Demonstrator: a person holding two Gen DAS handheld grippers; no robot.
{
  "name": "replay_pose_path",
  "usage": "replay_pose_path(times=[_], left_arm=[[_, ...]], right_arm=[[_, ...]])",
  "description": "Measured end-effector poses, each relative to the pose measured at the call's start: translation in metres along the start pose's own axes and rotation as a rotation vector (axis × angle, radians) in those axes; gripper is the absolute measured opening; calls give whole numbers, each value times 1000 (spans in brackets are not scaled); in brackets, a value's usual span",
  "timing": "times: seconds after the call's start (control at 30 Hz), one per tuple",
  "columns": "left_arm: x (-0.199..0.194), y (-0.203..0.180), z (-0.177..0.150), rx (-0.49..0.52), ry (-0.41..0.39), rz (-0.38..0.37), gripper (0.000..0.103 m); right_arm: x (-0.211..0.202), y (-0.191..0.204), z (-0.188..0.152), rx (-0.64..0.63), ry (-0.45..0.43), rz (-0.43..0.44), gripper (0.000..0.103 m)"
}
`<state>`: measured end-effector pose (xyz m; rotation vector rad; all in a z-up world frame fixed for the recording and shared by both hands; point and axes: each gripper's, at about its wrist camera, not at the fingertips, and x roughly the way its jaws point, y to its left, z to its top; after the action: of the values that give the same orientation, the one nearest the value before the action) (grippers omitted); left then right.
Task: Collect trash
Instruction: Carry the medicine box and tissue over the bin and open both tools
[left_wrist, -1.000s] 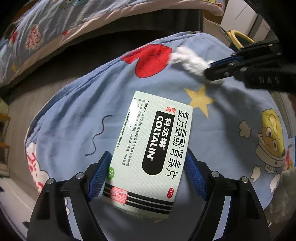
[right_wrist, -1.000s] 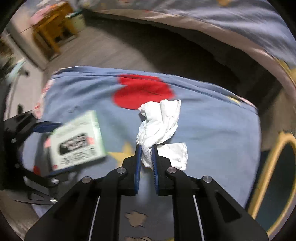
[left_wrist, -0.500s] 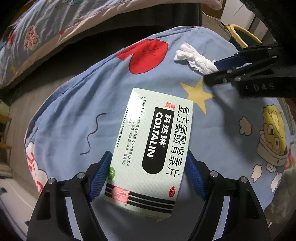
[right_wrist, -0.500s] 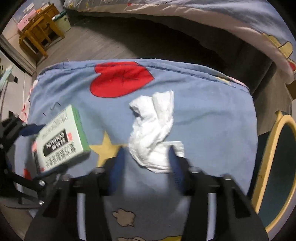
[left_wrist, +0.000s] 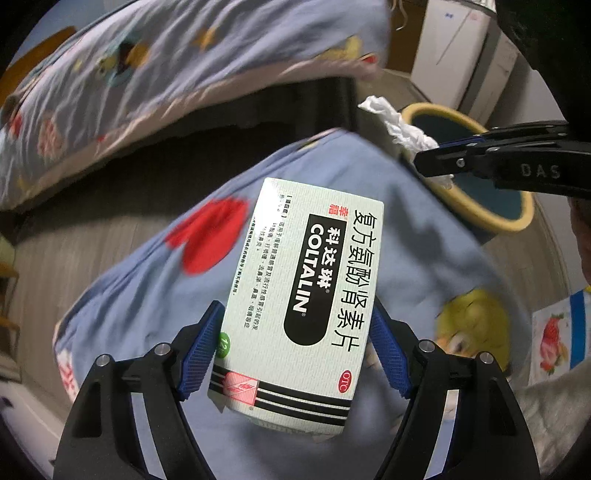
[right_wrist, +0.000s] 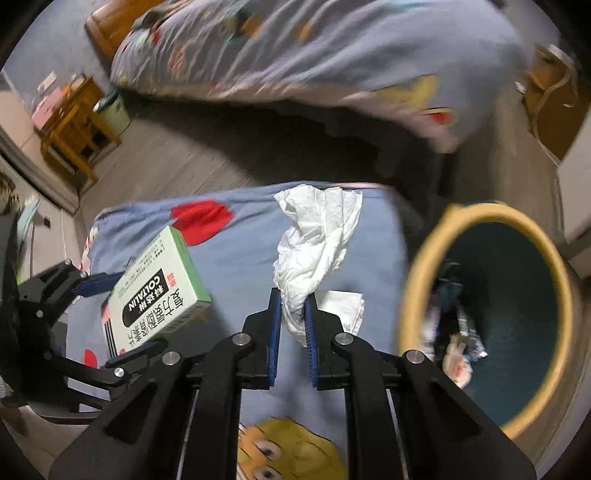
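A pale green medicine box (left_wrist: 303, 295) marked COLTALIN is held by its long sides in my left gripper (left_wrist: 297, 308), shut on it above the blue cartoon cushion (left_wrist: 155, 295). The right wrist view shows that box (right_wrist: 155, 291) at the left, in the left gripper (right_wrist: 133, 314). My right gripper (right_wrist: 293, 295) has its jaws closing and pinches a crumpled white tissue (right_wrist: 317, 236), which sticks up past the fingertips. In the left wrist view the right gripper (left_wrist: 424, 162) holds the tissue (left_wrist: 399, 125) over the near rim of the yellow-rimmed bin (left_wrist: 480, 214).
The bin (right_wrist: 417, 258) stands right of the cushion with some wrappers (right_wrist: 458, 354) inside. A bed with a blue cartoon quilt (right_wrist: 314, 55) runs across the back, with dark floor between. A wooden stool (right_wrist: 70, 122) stands far left, and white furniture (left_wrist: 454, 55) behind the bin.
Both grippers rose and swung toward the bin with their loads. The right jaws loosened half a second ago and have closed on the tissue again. The bin now fills the right side.
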<state>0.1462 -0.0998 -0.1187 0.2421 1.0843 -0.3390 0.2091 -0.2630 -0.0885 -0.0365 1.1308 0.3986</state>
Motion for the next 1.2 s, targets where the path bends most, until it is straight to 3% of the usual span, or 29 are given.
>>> replay_pose_path(times=[0.1,0.43,0.6,0.8,0.87,0.9,1.1,1.2], left_arm=[[-4,-31,18,51,-32,3,77],[11,-140,81,144,-98,-111,77],[32,-172,104,207,-104,-75,78],[49,-180,127,187,-126,-77,81],[49,-177,130,181,-133,-74,87],[51,-179,133,177,-136,-70,87],[36,-168,118,128,-135,-83,88],[18,-164,103,110,-145,-91,91]], right_arm=[[-27,-39,-6,61,-27,-42,12],[-59,-162,-41,368,-67,-90,12],[-57,-203,-62,497,-71,-49,12],[-57,-219,-69,553,-98,3,16],[-57,-219,-71,544,-98,7,25],[-59,-219,-73,534,-95,6,35],[-75,-210,-85,473,-86,-41,39],[-94,-192,-96,407,-87,-102,50]])
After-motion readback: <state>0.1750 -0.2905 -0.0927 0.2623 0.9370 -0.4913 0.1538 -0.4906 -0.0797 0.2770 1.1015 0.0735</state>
